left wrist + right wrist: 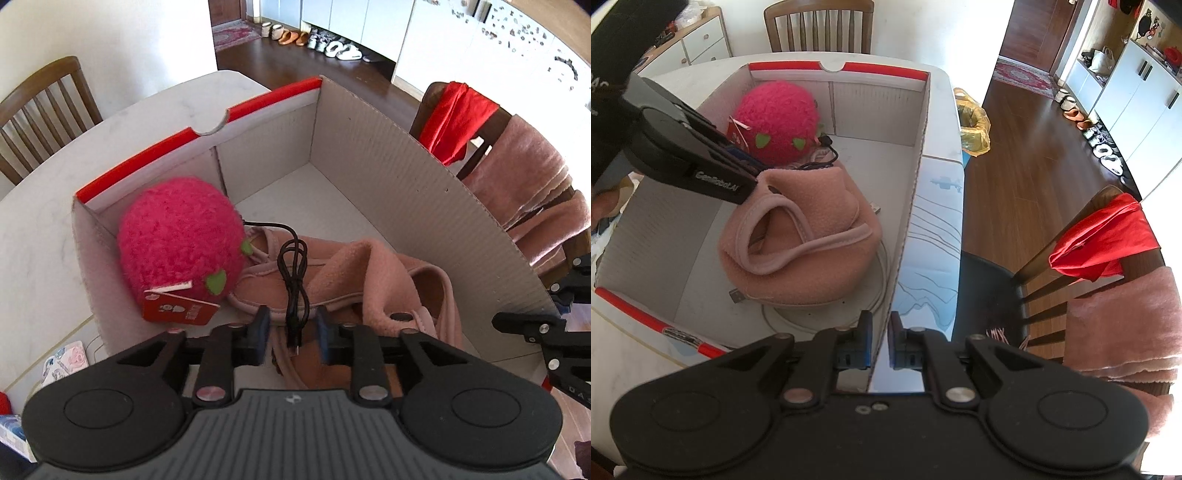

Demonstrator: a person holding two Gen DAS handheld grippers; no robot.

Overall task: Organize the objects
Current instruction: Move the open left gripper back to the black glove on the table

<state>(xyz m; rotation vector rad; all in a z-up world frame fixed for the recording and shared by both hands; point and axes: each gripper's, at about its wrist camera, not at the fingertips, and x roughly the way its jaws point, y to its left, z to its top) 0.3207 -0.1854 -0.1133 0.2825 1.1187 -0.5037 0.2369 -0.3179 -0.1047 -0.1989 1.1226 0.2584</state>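
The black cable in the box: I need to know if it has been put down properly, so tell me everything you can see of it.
The black cable is a thin, glossy cord bundled into a long loose coil, one plug end toward the camera. It lies draped on the pink fleece garment inside the cardboard box, a strand running to the pink plush toy. The left gripper is open, its blue pads either side of the near end, not pressing it.
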